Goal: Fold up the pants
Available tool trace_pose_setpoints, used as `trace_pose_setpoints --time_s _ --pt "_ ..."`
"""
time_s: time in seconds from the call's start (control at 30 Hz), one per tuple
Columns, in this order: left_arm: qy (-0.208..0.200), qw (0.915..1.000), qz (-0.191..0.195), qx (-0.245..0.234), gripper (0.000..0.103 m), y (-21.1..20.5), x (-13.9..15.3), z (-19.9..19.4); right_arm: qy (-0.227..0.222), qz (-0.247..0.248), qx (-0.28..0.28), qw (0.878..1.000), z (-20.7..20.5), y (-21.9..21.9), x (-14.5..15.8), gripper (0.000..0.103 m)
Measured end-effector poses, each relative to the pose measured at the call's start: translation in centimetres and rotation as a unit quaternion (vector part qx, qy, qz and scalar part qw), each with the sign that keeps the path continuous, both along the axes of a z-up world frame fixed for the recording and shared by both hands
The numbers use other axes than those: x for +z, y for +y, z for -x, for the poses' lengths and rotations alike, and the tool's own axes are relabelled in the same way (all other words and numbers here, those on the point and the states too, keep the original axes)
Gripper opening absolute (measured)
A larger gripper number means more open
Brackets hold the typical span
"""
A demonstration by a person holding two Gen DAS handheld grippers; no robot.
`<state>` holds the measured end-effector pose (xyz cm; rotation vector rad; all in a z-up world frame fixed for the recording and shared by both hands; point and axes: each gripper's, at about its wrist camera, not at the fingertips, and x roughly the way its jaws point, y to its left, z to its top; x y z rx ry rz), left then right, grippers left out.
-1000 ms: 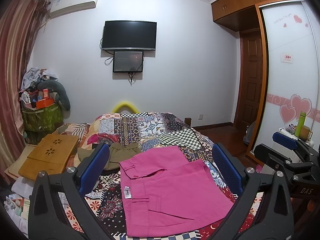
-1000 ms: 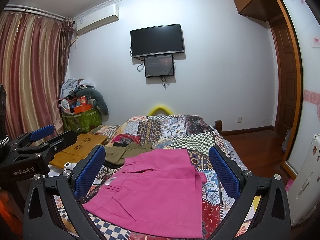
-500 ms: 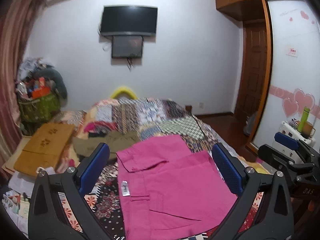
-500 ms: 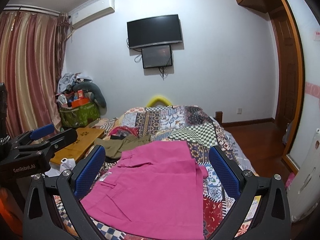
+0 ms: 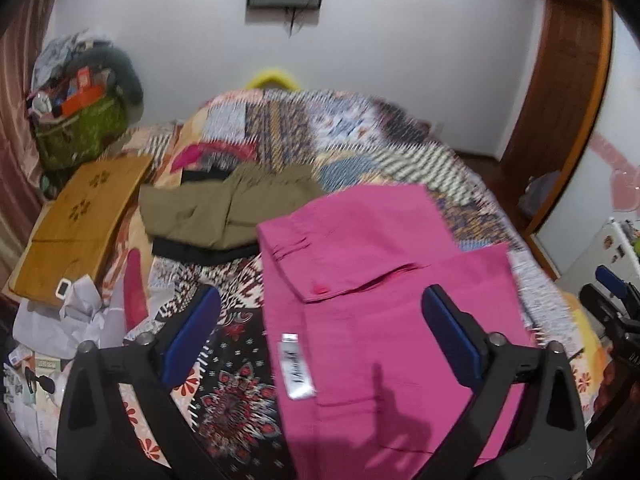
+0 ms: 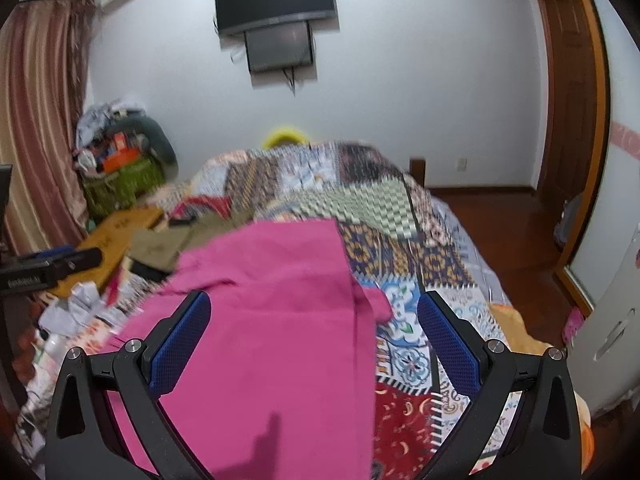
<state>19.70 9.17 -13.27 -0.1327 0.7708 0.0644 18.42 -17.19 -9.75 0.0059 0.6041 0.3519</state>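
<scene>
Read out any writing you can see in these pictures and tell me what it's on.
None reads clearly.
White tag on the pink pants: dark script, too blurred.
Left gripper body, seen from the right wrist: white lettering, blurred.
Right gripper body: cut-off letters, unreadable.

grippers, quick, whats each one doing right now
left gripper: jaws closing, nothing gripped, above the pink pants.
right gripper: open, empty, above the pants.

Home bedroom: quilted bed [image 6: 400,208], wall television [image 6: 274,0], curtains [image 6: 36,120].

Right hand-held gripper [image 6: 314,340] hangs wide apart above pink pants [image 6: 276,320] on bed [image 6: 420,264].
</scene>
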Motion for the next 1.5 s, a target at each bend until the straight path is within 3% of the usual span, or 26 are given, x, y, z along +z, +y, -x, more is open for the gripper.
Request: trace_pose_setpoints --time_s 0.27,0.5,0.6,0.73,0.8,0.87,0.93,1.1,1.23,1.5 --pt "0.101 0.9949 0.002 -0.002 0.074 2.1 -5.2 -4.0 0.087 -0.001 0.018 0.996 -4.3 -1.9 -3.9 0.101" --pt "0.151 0.9873 0.02 -0.043 0.065 1.1 -7.6 -6.1 0.136 -0.01 0.027 0.99 -8.0 -2.4 -6.3 0.086" --pt "0.168 0.9838 0.033 -0.054 0.062 0.9 -8.3 -7.1 0.154 -0.018 0.035 0.987 -9.3 -2.5 -7.1 0.074" --pt "0.175 0.9809 0.054 -0.065 0.057 1.0 -8.4 -7.7 0.171 -0.031 0.059 0.983 -10.3 -1.8 -7.7 0.061" --pt "0.18 0.9783 0.072 -0.072 0.044 1.1 -8.6 -7.8 0.176 -0.032 0.074 0.981 -10.5 -1.1 -8.0 0.053" --pt "0.184 0.9761 0.085 -0.079 0.039 1.0 -8.6 -7.8 0.187 -0.03 0.083 0.978 -11.3 -0.7 -8.4 0.041" --pt "0.183 0.9764 0.077 -0.084 0.037 0.9 -8.5 -7.6 0.196 -0.031 0.091 0.976 -11.3 -0.2 -8.9 0.027" --pt "0.183 0.977 0.069 -0.086 0.025 0.9 -8.5 -7.1 0.19 -0.015 0.093 0.977 -11.4 0.0 -8.9 0.006" --pt "0.175 0.9819 0.034 -0.063 0.014 1.0 -8.7 -6.8 0.18 0.003 0.093 0.979 -11.3 0.0 -9.0 0.003" --pt "0.166 0.9845 -0.008 -0.055 0.01 1.0 -9.1 -6.9 0.185 0.009 0.083 0.979 -11.2 -0.1 -9.6 0.002"
